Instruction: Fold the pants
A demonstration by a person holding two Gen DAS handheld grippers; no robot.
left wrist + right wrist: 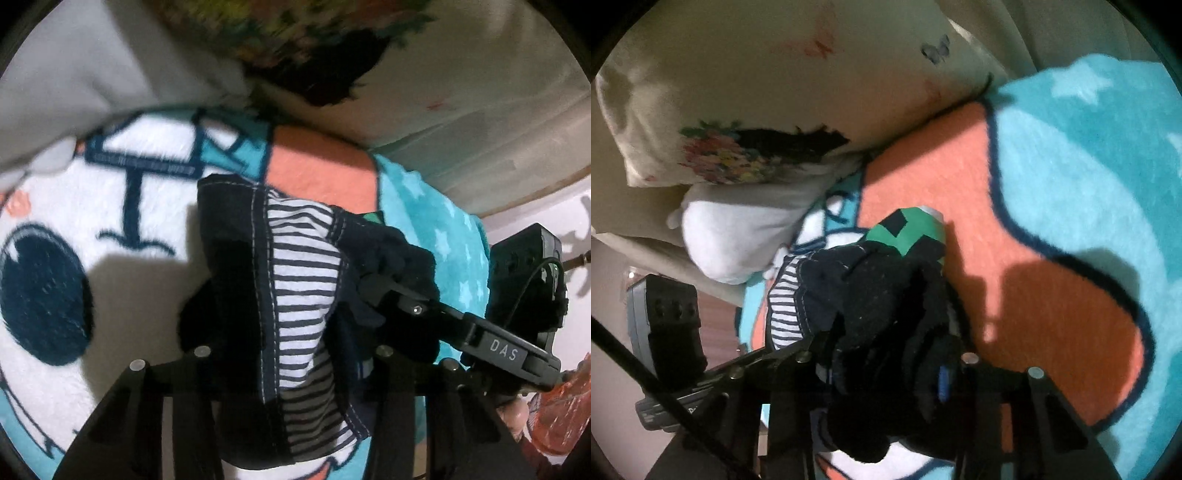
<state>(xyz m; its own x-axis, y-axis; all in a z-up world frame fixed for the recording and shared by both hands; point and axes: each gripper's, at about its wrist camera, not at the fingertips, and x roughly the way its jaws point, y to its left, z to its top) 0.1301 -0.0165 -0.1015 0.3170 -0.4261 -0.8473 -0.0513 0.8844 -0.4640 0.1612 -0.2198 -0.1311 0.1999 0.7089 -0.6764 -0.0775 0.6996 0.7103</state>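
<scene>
Gripping dark pants (pixel 236 266), both claws, left (pixel 295 369) and right (pixel 886 369), are lifting them over a blanket (pixel 110 206). Bunched fabric is risking slipping loose.

pants (pixel 258 266) | dark navy, pale stitched seams, white-and-navy striped lining turned outward, green patch with dark squares at 1 o'clock | bunched, lifted off the bedding, hanging in folds | frame centre, running toward 6 o'clock

Fleecy blanket (pixel 110 206) — knit cloth pants (pixel 303 280)
</scene>
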